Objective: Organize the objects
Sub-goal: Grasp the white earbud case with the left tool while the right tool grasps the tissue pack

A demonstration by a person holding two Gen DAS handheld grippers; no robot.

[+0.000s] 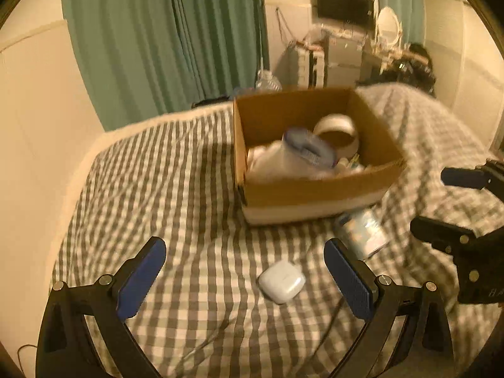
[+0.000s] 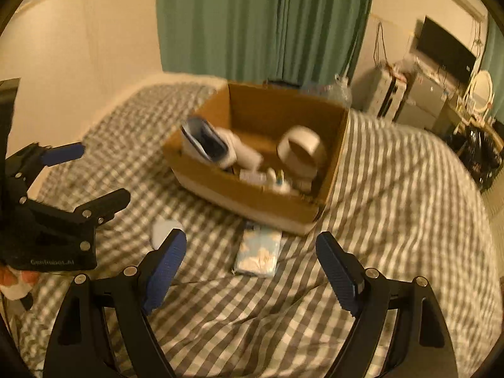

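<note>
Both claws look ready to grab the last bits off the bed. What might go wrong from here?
1. The white earbud case is smooth and rounded, lying on soft checked bedding; the open left claw may squeeze it aside.
2. The flat tissue pack touches the cardboard box; the open right claw might nudge the box.

Green curtain [image 2: 264, 22], cream wall [image 1: 34, 94] (warm light).

Bedspread [image 1: 176, 189] left of box [image 1: 308, 189] open; tissue pack [image 2: 259, 249] prob. touches box front.
</note>
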